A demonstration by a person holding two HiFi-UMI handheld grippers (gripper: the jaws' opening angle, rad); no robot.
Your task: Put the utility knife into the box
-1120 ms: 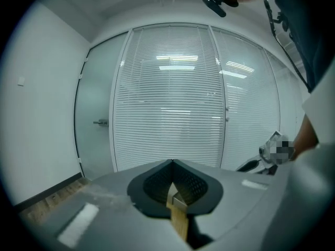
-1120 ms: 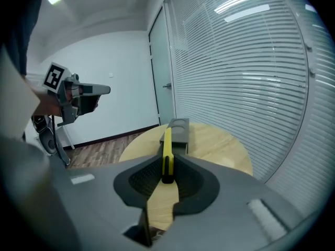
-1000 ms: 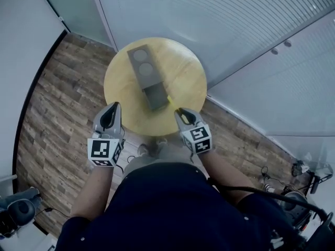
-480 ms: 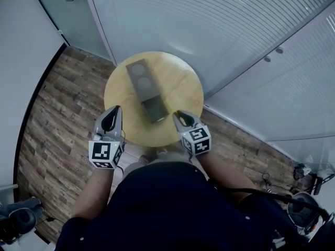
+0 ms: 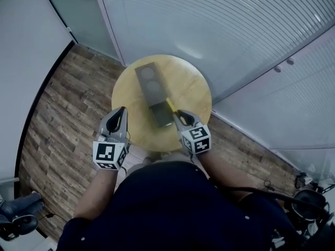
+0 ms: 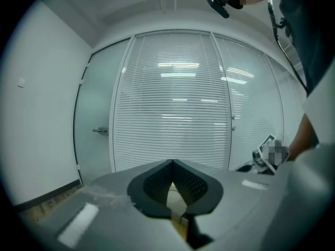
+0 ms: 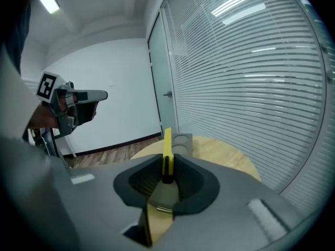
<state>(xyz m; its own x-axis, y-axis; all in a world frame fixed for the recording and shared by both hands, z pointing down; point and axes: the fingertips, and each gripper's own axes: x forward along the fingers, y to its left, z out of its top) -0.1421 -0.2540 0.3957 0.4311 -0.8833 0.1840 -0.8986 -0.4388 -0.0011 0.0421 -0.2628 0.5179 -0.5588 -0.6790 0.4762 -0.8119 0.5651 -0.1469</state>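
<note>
my right fingers [image 5: 177, 114] are clamped on the yellow utility knife [image 7: 167, 146], which pokes out ahead of them over the near edge of the round table [image 5: 191, 88], just beside the near end of the grey box [image 5: 152, 88]. my left fingers [image 6: 172, 162] are closed tip to tip, empty, by the table's near left edge.
</note>
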